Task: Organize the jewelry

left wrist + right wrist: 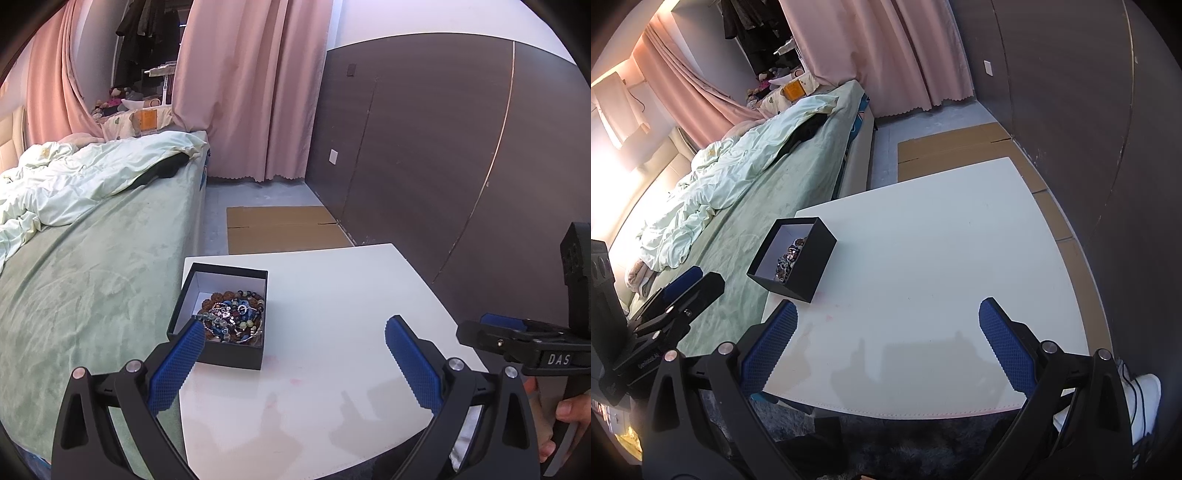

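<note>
A black open box (225, 354) with white inner walls sits near the left edge of the white table (332, 295). It holds a heap of beaded bracelets and chains (232, 315). My left gripper (293, 330) is open and empty above the table, its left finger just in front of the box. The box also shows in the right wrist view (809, 266), with the beads (788, 258) partly hidden by its wall. My right gripper (886, 314) is open and empty over the table's front part, right of the box. The left gripper (681, 286) shows at the left there.
A bed with green cover and pale duvet (74, 229) runs along the table's left side. Flat cardboard (284, 229) lies on the floor beyond the table. A dark wall panel (443, 166) stands on the right. Pink curtains (251, 92) hang behind. A white shoe (1145, 398) is below the table.
</note>
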Demonstrator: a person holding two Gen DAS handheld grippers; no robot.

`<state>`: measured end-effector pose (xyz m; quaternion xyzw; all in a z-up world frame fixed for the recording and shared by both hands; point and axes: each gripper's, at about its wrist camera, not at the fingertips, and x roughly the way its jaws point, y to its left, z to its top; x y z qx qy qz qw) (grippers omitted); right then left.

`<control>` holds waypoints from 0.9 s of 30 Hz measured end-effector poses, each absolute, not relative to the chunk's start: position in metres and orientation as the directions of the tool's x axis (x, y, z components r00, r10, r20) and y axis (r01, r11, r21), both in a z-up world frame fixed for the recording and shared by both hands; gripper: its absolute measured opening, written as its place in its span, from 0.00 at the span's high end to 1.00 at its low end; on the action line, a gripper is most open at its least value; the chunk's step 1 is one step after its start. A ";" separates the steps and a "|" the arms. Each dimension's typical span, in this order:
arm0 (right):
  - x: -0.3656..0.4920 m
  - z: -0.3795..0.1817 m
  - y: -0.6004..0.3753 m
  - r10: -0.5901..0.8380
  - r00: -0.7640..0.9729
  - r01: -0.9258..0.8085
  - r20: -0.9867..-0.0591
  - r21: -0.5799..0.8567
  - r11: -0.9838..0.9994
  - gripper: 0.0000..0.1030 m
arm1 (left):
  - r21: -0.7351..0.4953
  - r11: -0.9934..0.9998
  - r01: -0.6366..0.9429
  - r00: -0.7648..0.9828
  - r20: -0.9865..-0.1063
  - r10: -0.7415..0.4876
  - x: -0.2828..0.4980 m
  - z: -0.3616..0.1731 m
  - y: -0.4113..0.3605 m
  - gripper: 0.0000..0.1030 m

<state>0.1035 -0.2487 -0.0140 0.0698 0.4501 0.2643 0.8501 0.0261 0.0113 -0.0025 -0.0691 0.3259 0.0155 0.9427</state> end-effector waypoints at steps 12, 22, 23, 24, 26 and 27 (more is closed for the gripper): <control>0.103 -0.016 -0.248 0.509 0.456 -0.386 -0.730 0.354 0.852 0.05 | -0.120 0.988 -0.097 0.781 -0.625 0.000 0.025 -0.003 0.014 0.08; 0.101 -0.017 -0.250 0.506 0.456 -0.383 -0.732 0.351 0.854 0.05 | -0.111 0.988 -0.111 0.766 -0.643 0.013 0.028 -0.007 0.013 0.08; 0.101 -0.018 -0.249 0.505 0.455 -0.383 -0.733 0.351 0.855 0.05 | -0.110 0.988 -0.112 0.764 -0.645 0.015 0.029 -0.007 0.013 0.08; 0.101 -0.019 -0.249 0.505 0.454 -0.382 -0.734 0.351 0.855 0.05 | -0.108 0.988 -0.113 0.762 -0.647 0.017 0.029 -0.008 0.013 0.08; 0.100 -0.019 -0.248 0.504 0.454 -0.383 -0.735 0.350 0.855 0.05 | -0.107 0.988 -0.110 0.763 -0.646 0.015 0.029 -0.008 0.013 0.08; 0.100 -0.019 -0.248 0.503 0.454 -0.382 -0.735 0.349 0.855 0.05 | -0.108 0.988 -0.108 0.764 -0.645 0.013 0.030 -0.008 0.013 0.08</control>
